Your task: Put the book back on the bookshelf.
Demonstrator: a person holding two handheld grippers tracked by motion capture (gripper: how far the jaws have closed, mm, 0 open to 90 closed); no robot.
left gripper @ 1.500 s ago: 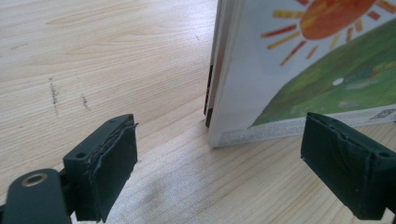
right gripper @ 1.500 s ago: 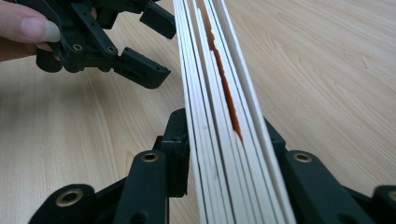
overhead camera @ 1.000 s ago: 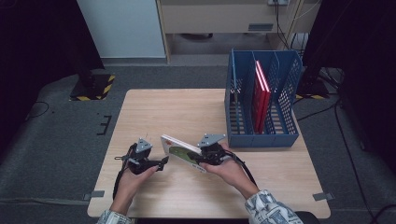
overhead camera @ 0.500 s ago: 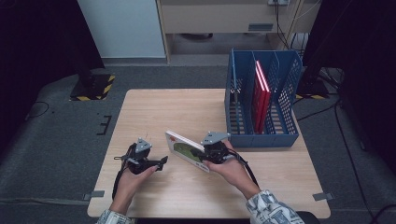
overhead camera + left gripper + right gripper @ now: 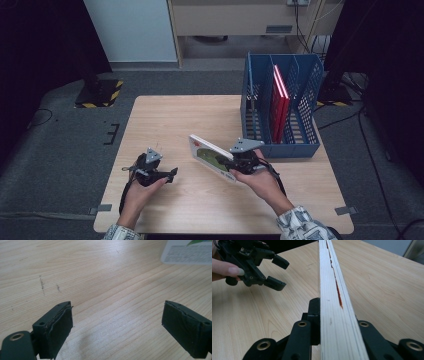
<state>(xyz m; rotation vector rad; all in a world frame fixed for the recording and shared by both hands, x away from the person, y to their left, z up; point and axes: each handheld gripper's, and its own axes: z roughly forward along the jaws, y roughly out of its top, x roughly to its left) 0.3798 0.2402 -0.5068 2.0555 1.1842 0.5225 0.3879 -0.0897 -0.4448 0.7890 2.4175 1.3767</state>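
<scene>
High view has the right gripper [image 5: 231, 165] clamped on a white book [image 5: 212, 156], tilted up off the wooden table [image 5: 165, 115], well short of the blue rack [image 5: 305, 145] where red books [image 5: 277, 102] stand. Left gripper [image 5: 172, 174] hovers low, jaws wide, holding nothing, just beside the book's near edge; bare tabletop lies ahead of both

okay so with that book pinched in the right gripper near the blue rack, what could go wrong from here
The right gripper clamps the book by one edge only, so it may sag or twist loose. The blue rack already holds red books; the carried book could catch a divider or them. The open left gripper gives no support.
</scene>
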